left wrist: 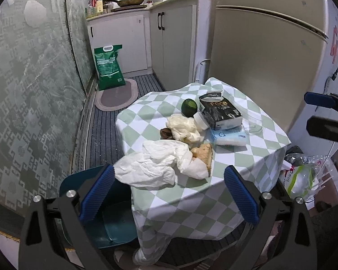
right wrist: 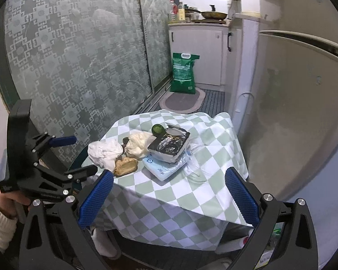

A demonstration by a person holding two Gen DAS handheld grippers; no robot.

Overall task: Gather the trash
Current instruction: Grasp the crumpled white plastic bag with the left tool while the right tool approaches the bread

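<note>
Above table [left wrist: 225,193], both tools seemingly angled down

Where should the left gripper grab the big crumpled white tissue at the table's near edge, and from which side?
Pinch the raised, bunched middle of the crumpled white tissue, coming down from above and the near side, probably. It lies loose and flattish on the checked tablecloth, overhanging the edge towards the open left gripper, and touches the bread piece, so avoid that far side.

- Small table [left wrist: 214,193] under a green-and-white checked cloth.
- On it: crumpled white paper [left wrist: 155,164], bread piece [left wrist: 204,155], cream bag [left wrist: 184,127], green fruit [left wrist: 189,107], black tissue pack [left wrist: 220,112], blue pack [left wrist: 228,137].
</note>
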